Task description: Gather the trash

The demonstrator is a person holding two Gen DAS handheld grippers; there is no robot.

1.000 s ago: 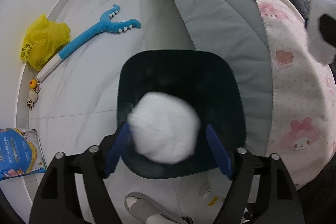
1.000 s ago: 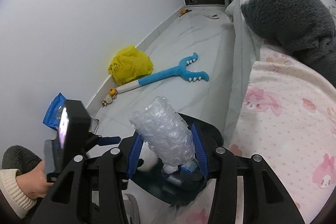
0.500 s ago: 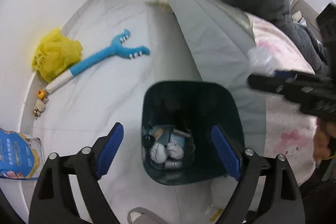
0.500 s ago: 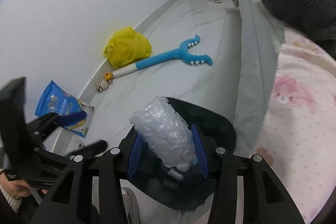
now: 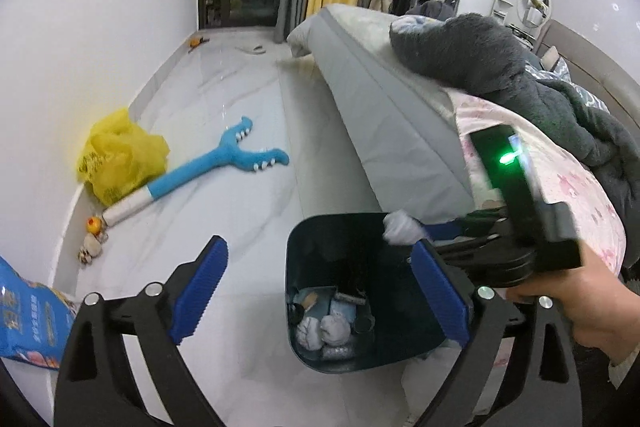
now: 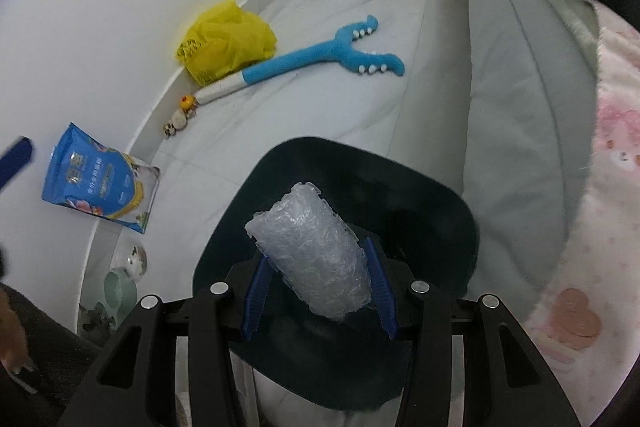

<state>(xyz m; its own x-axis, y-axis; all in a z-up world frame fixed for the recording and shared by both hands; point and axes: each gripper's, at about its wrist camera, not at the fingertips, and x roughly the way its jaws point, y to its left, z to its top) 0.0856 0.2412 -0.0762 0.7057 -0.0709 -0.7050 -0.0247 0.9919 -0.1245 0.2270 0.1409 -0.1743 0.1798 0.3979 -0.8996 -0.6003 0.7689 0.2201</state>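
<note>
Bubble wrap (image 6: pixel 316 251) clamped in right tongs (image 6: pixel 318 287) above bin (image 6: pixel 440 211); left tongs (image 5: pixel 320 291) agape.

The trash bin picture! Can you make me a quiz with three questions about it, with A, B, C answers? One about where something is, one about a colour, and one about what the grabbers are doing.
1. Where is the roll of bubble wrap?
A. On the bed
B. Over the open trash bin
C. Beside the yellow bag

2. What colour is the long toothed toy on the floor?
A. Red
B. Green
C. Blue

3. What is the left gripper doing?
A. Open, holding nothing
B. Squeezing a bottle
C. Closed on a sock

Answers:
1 B, the right gripper holds the roll above the bin's dark opening.
2 C, its handle and fork are bright blue, with a white end.
3 A, its blue pads stand wide apart with only floor and bin between them.
</note>
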